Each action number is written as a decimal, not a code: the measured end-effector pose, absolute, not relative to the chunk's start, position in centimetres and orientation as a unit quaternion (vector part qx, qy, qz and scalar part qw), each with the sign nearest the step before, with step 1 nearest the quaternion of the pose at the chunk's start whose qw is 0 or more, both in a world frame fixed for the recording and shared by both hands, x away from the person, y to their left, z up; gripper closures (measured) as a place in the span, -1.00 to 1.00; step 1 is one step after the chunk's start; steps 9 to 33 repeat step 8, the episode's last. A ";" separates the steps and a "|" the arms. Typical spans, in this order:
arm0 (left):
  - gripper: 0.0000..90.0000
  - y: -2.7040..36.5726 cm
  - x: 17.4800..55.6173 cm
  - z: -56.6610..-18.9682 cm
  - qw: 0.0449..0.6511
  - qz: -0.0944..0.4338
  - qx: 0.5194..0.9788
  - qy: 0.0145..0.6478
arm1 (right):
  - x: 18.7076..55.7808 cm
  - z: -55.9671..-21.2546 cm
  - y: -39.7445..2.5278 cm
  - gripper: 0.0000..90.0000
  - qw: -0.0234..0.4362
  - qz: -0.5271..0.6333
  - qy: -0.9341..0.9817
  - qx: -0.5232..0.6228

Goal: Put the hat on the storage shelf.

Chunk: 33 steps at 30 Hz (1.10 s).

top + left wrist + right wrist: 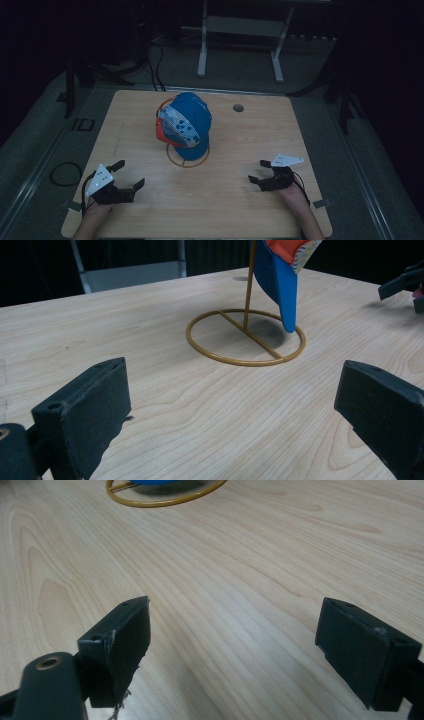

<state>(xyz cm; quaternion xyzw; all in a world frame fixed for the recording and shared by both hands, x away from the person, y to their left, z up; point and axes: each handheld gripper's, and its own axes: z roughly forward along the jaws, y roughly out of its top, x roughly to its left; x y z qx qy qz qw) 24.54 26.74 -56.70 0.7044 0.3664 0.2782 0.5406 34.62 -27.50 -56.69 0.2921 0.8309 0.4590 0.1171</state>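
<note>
Cap (186,125) hangs on thin wire stand (187,154), table centre, 12 o'clock of both hands. Left gripper (131,175) at 7 o'clock, right gripper (258,171) at 5 o'clock; both jaws wide, empty, well apart from cap.

Risks: light stand likely tips or slides if cap tugged sideways; brim may snag on post.

Table (235,210) pale wood, smooth, grommet hole (238,107) at 1 o'clock. Room dim; cables and metal frame (240,30) on floor beyond.

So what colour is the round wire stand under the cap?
The round wire stand is golden yellow, best seen in the left gripper view.
</note>
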 end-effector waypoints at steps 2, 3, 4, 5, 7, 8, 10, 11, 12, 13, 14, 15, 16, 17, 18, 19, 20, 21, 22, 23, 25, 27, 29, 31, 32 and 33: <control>-0.96 26.8 24.5 -56.7 0.542 0.278 0.703 0.367 | 34.7 -56.6 -27.8 -0.68 0.113 0.465 0.826 0.297; -0.96 26.8 24.6 -56.7 0.542 0.277 0.703 0.368 | 34.7 -56.6 -27.9 -0.68 0.115 0.466 0.826 0.296; -0.96 26.9 24.6 -56.7 0.542 0.276 0.702 0.370 | 34.7 -56.4 -28.3 -0.68 0.113 0.469 0.825 0.294; -0.96 26.9 24.6 -56.7 0.542 0.276 0.702 0.369 | 34.8 -56.4 -28.4 -0.68 0.112 0.469 0.825 0.295; -0.96 26.9 24.6 -56.7 0.543 0.276 0.702 0.370 | 34.8 -56.5 -28.6 -0.68 0.112 0.467 0.826 0.297; -0.96 26.9 24.5 -56.7 0.543 0.276 0.702 0.369 | 34.9 -56.6 -29.0 -0.68 0.114 0.467 0.823 0.303; -0.96 26.9 24.5 -56.7 0.543 0.276 0.702 0.369 | 34.9 -56.6 -29.0 -0.68 0.114 0.467 0.823 0.303; -0.96 26.9 24.5 -56.7 0.543 0.276 0.702 0.369 | 34.9 -56.6 -29.0 -0.68 0.114 0.467 0.823 0.303; -0.96 26.9 24.5 -56.7 0.543 0.276 0.702 0.369 | 34.9 -56.6 -29.0 -0.68 0.114 0.467 0.823 0.303; -0.96 26.9 24.5 -56.7 0.543 0.276 0.702 0.369 | 34.9 -56.6 -29.0 -0.68 0.114 0.467 0.823 0.303; -0.96 26.9 24.5 -56.7 0.543 0.276 0.702 0.369 | 34.9 -56.6 -29.0 -0.68 0.114 0.467 0.823 0.303; -0.96 26.9 24.5 -56.7 0.543 0.276 0.702 0.369 | 34.9 -56.6 -29.0 -0.68 0.114 0.467 0.823 0.303; -0.96 26.9 24.5 -56.7 0.543 0.276 0.702 0.369 | 34.9 -56.6 -29.0 -0.68 0.114 0.467 0.823 0.303; -0.96 26.9 24.5 -56.7 0.543 0.276 0.702 0.369 | 34.9 -56.6 -29.0 -0.68 0.114 0.467 0.823 0.303; -0.96 26.9 24.5 -56.7 0.543 0.276 0.702 0.369 | 34.9 -56.6 -29.0 -0.68 0.114 0.467 0.823 0.303; -0.96 26.9 24.5 -56.7 0.543 0.276 0.702 0.369 | 34.9 -56.6 -29.0 -0.68 0.114 0.467 0.823 0.303; -0.96 26.9 24.5 -56.7 0.543 0.276 0.702 0.369 | 34.9 -56.6 -29.0 -0.68 0.114 0.467 0.823 0.303; -0.96 26.9 24.5 -56.7 0.543 0.276 0.702 0.369 | 34.9 -56.6 -29.0 -0.68 0.114 0.467 0.823 0.303; -0.96 26.9 24.5 -56.7 0.543 0.276 0.702 0.369 | 34.9 -56.6 -29.0 -0.68 0.114 0.467 0.823 0.303; -0.96 26.9 24.5 -56.7 0.543 0.276 0.702 0.369 | 34.9 -56.6 -29.0 -0.68 0.114 0.467 0.823 0.303; -0.96 26.9 24.5 -56.7 0.543 0.276 0.702 0.369 | 34.9 -56.6 -29.0 -0.68 0.114 0.467 0.823 0.303; -0.96 26.9 24.5 -56.7 0.543 0.276 0.702 0.369 | 34.9 -56.6 -29.0 -0.68 0.114 0.467 0.823 0.303; -0.96 26.9 24.5 -56.7 0.543 0.276 0.702 0.369 | 34.9 -56.6 -29.0 -0.68 0.114 0.467 0.823 0.303; -0.96 26.9 24.5 -56.7 0.543 0.276 0.702 0.369 | 34.9 -56.6 -29.0 -0.68 0.114 0.467 0.823 0.303; -0.96 26.9 24.5 -56.7 0.543 0.276 0.702 0.369 | 34.9 -56.6 -29.0 -0.68 0.114 0.467 0.823 0.303; -0.96 26.9 24.5 -56.7 0.543 0.276 0.702 0.369 | 34.9 -56.6 -29.0 -0.68 0.114 0.467 0.823 0.303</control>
